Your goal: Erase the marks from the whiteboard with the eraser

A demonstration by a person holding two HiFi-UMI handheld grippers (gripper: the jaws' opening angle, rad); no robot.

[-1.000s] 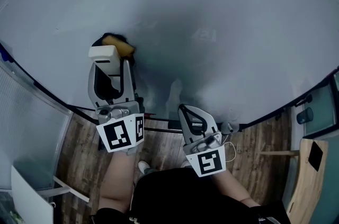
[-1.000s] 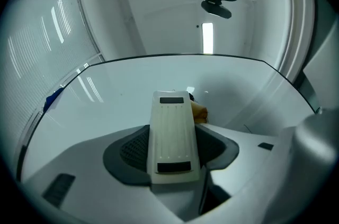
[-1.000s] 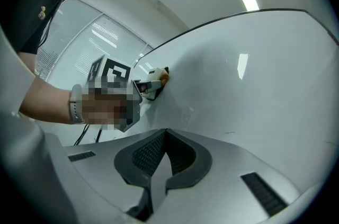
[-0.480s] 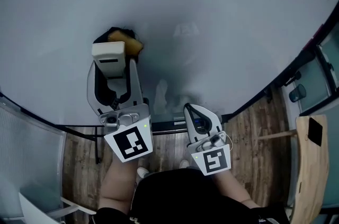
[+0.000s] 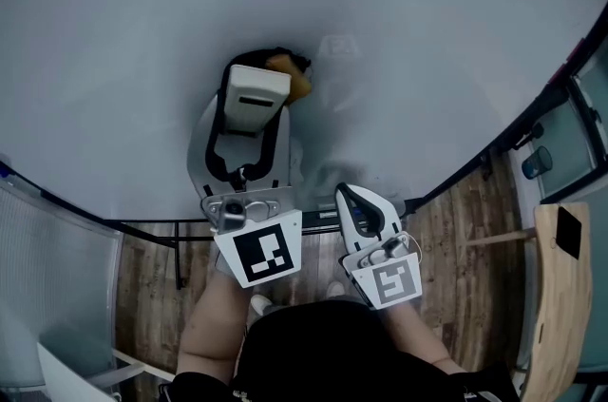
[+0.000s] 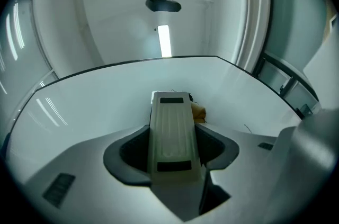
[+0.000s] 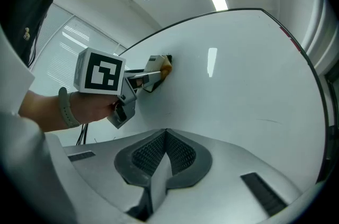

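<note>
The whiteboard (image 5: 427, 29) fills most of the head view. A faint grey smudge (image 5: 337, 47) lies just right of the eraser (image 5: 291, 75), a yellow-brown block with a dark felt edge pressed against the board. My left gripper (image 5: 266, 72) is shut on the eraser, and one cream finger (image 6: 170, 133) hides most of it in the left gripper view, where only a corner of the eraser (image 6: 199, 112) peeks out. My right gripper (image 5: 353, 199) hangs low by the board's bottom edge, shut and holding nothing (image 7: 165, 135). It sees the left gripper (image 7: 153, 66) and the eraser (image 7: 167, 65) on the board.
A dark frame rail (image 5: 161, 234) runs along the board's lower edge above a wood-plank floor (image 5: 456, 258). A pale wooden panel (image 5: 560, 296) stands at the right. A ribbed translucent panel (image 5: 47, 267) is at the left. A thin faint line (image 7: 265, 121) marks the board.
My left gripper has slid the eraser rightward across the board, toward the faint smudge. The right gripper has stayed low near the bottom edge, hardly moving.
</note>
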